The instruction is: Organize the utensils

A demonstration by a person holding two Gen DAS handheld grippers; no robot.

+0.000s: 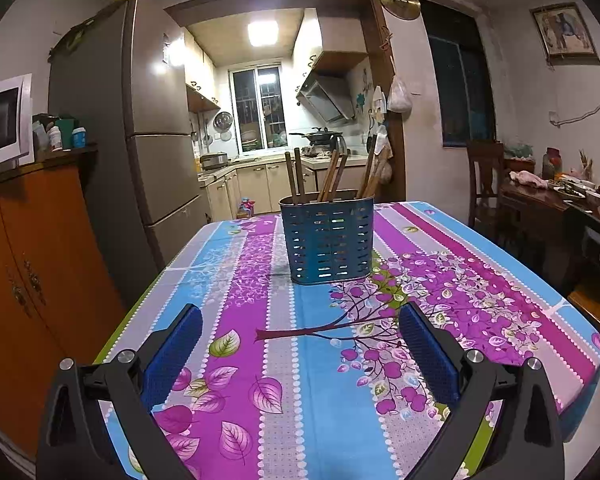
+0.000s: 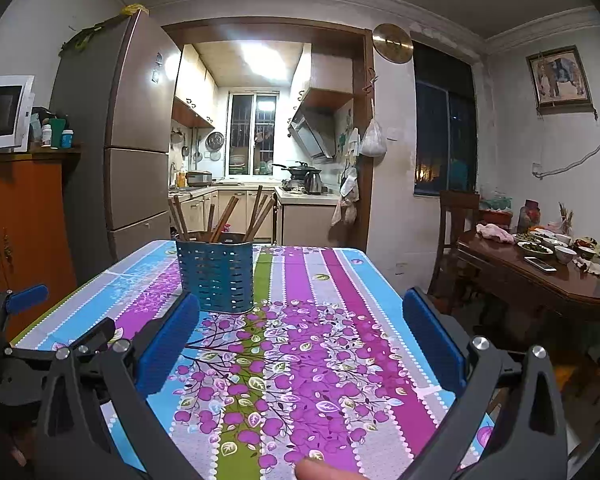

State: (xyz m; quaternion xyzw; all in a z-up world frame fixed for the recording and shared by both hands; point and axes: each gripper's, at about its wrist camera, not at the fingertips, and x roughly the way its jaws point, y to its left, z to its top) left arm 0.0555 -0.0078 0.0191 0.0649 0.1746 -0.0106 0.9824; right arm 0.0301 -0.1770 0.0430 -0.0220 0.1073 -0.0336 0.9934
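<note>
— Several wooden chopsticks [image 1: 332, 176] stand leaning in the blue perforated holder [image 1: 327, 236], which sits on the surface [image 1: 284, 360] straight ahead of the left hand-held gripper [image 1: 300, 352], well beyond its fingers.

— And from the right hand-held gripper [image 2: 300, 340]?

— Ahead and to its left, the holder's base near the tip of its left finger [image 2: 168, 344], not touching.

— How would the sticks handle?

— Probably light, stiff and thin, likely to roll or slip if pinched at the tip. Taking one near its upper third, above the rim, looks safest. The holder seems light too, so it may tip or slide under a sideways pull.

— Are the hand-held grippers holding anything?

— No. Both have their fingers spread wide with only the flowered cloth [image 2: 308, 360] between them. Each hovers low over the surface's near end, pointing level towards the holder. A fingertip [image 2: 320, 470] shows at the bottom edge of the right view.
</note>
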